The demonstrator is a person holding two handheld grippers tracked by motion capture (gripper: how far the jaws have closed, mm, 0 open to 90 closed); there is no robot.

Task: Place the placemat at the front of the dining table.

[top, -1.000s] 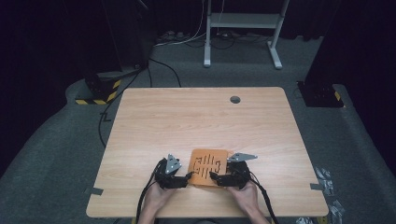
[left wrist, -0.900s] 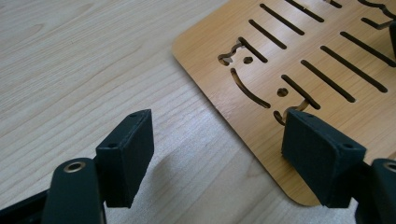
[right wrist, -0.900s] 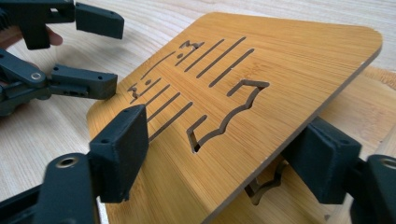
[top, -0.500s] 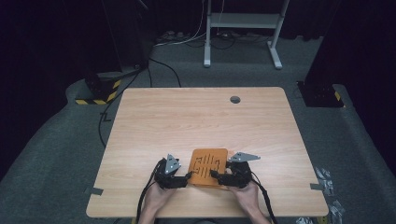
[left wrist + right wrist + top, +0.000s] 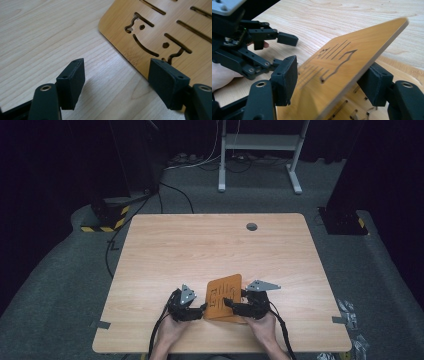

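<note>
One fixed camera high over the near side, two riding close on the claws

The high view looks forward and down from above the person's side, taking in the whole table (image 5: 220, 250), the grey floor around it and both hands at the bottom edge, all from far off. The left gripper view sits low, just above the tabletop, facing along the left claw (image 5: 117, 80) to a corner of the slotted wooden board (image 5: 160, 32), very near. The right gripper view looks along the right claw (image 5: 332, 82) across a tilted board (image 5: 352, 57) toward the left claw (image 5: 284, 50), so both close views share the boards that the high view shows small between the hands
</note>
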